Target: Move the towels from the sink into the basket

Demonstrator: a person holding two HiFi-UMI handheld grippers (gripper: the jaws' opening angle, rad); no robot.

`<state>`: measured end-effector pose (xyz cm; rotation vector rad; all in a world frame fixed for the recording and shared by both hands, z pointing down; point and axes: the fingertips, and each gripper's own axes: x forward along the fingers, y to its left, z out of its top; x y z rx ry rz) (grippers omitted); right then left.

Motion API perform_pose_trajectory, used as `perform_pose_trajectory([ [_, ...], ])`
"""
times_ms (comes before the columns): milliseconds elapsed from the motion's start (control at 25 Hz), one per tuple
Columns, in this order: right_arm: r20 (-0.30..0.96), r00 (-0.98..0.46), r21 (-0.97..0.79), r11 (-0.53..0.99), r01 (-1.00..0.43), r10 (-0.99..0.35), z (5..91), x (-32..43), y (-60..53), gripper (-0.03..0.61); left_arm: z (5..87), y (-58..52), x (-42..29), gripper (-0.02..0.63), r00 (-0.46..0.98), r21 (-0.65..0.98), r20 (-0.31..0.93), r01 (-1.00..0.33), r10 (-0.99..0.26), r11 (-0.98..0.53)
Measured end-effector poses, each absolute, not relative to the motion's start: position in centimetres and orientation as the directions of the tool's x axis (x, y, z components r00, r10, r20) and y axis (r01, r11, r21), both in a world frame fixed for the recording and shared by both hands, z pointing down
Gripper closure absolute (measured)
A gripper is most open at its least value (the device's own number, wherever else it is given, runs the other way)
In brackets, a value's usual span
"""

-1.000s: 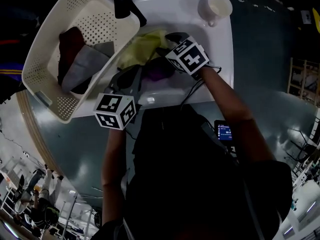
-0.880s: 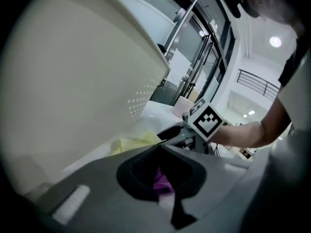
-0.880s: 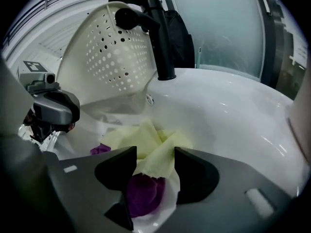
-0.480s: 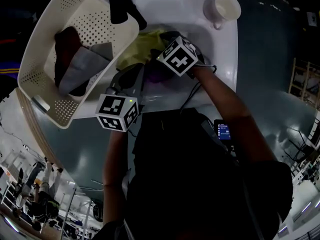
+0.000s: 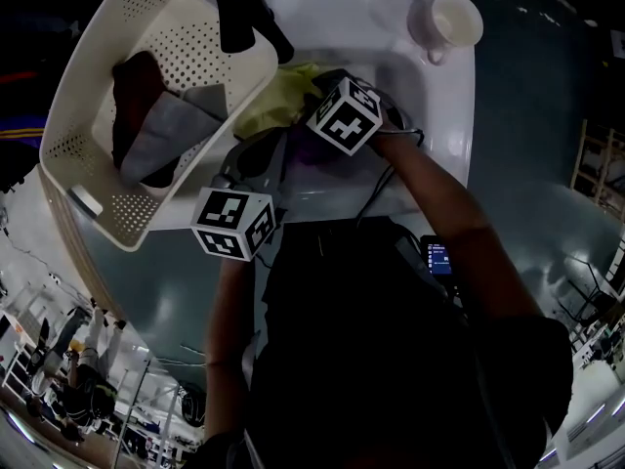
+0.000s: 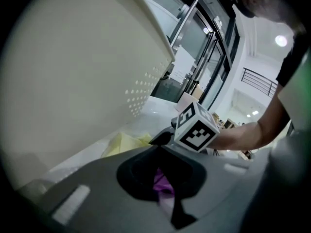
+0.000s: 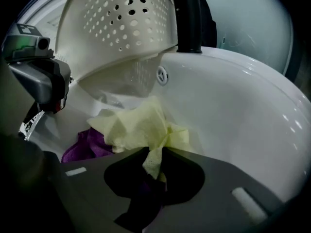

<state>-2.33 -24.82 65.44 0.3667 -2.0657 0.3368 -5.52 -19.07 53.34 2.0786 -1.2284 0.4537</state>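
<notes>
We start with the white sink point(image 5: 391, 8) set in the grey worktop point(image 5: 156, 281), and the perforated basket point(image 5: 195, 42) perched tilted on the sink's left rim just beside the black tap point(image 5: 244, 13). A dark red towel point(image 5: 137, 81) and a grey towel point(image 5: 171, 130) already lie in the basket. Two more are in the bowl: the yellow towel point(image 7: 138, 125) heaped on top and the purple towel point(image 7: 87, 144) under and beside it, the two touching and partly tangled. We judge both to be light, limp and easy to crumple, with nothing fragile about them. They will sag and trail from wherever they are pinched, and if damp they may cling to the bowl or to each other. A raised fold near the middle of each cloth looks like the best hold, since a corner would leave a long tail to snag on the basket's rim. The right gripper point(image 7: 151, 186) has just been closing its fingers, and they now pinch an upstanding fold of the yellow towel. A trace of purple shows below the fold, so we think the second cloth could be dragged along. The left gripper point(image 6: 167, 205) has its fingers drawn together on a bunch of the purple towel
</notes>
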Motion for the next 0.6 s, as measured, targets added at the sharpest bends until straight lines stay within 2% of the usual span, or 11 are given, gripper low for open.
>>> perform_pose_trajectory([
  [80, 0.866, -0.487, -0.094, 0.916, -0.39, -0.119, 65.4, -2.5, -24.7, 0.525, 53.4, -19.1, -5.5, 0.609, 0.496, 0.37, 0.593, -0.868, -0.634, -0.332],
  [240, 0.853, -0.504, -0.086, 0.919, -0.386, -0.132, 64.7, -2.5, -24.7, 0.552, 53.3, -19.1, -5.5, 0.609, 0.498, 0.369, 0.589, -0.866, -0.636, -0.337],
  [600, 0.807, -0.563, -0.092, 0.905, -0.414, -0.176, 60.6, -1.5, -24.3, 0.558, 52.0, -18.4, -5.1, 0.609, 0.511, 0.366, 0.57, -0.859, -0.644, -0.357],
])
